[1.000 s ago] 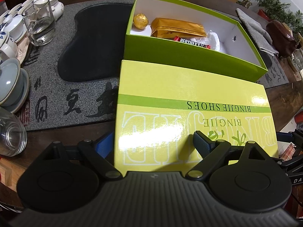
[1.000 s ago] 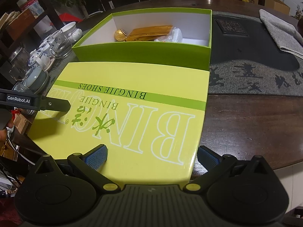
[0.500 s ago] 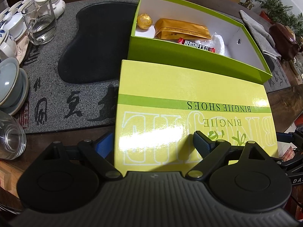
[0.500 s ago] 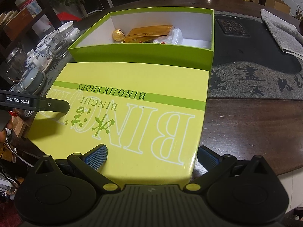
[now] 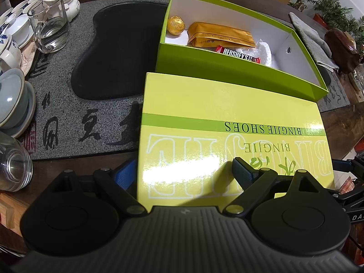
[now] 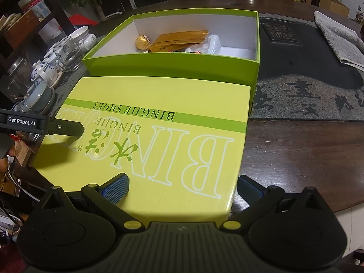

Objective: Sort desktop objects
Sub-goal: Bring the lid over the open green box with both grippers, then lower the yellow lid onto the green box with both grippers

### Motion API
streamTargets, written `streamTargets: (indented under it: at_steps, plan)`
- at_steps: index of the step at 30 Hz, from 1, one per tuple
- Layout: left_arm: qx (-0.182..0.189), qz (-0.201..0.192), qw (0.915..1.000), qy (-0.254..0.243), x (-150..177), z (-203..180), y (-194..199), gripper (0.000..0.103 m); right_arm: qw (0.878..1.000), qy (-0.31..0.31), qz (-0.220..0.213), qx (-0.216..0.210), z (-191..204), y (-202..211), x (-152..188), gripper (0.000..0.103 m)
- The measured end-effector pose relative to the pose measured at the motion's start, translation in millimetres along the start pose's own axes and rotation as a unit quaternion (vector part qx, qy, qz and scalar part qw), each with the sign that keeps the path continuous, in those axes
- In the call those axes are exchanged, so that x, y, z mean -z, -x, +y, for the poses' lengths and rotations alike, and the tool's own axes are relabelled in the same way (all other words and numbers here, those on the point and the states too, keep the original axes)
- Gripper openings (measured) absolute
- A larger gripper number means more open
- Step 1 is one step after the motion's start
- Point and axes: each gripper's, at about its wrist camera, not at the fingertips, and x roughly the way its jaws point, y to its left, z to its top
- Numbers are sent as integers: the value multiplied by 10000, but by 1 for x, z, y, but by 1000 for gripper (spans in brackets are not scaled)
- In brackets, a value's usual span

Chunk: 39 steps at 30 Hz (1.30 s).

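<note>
Our fingers (image 5: 126, 174) grip the yellow cardboard lid (image 5: 227, 122) — open green box (image 5: 238, 77) ahead, glass mug (image 5: 49, 26) far left — box nearer than before.

We see a cardboard lid (image 5: 227, 113) with a glossy yellow-green face that throws back a white glare, and a green cardboard box (image 5: 238, 77) with a matt white inside. In the box lie a crinkled gold foil ball (image 5: 175, 24), a shiny gold foil pouch (image 5: 220, 35) and a glossy chocolate wrapper (image 5: 237, 54). The counter (image 6: 295, 150) is dark polished wood under a speckled, stone-like grey mat (image 5: 75, 122). We note clear glass cups (image 5: 51, 30), glazed porcelain (image 5: 13, 95) and a nubby grey cloth (image 6: 339, 38).
</note>
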Motion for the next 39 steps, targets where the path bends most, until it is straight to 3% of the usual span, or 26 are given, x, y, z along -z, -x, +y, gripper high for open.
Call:
streamTargets:
  at_steps: [25,39]
  plan:
    - [25,-390,9992,-9,10,1,40,89,9991,197,-384,-47,12,30,4,103]
    - [6,-964,9952,-155,-11,-9,73,89,9957,366,-848,-26,18,59,-11,103]
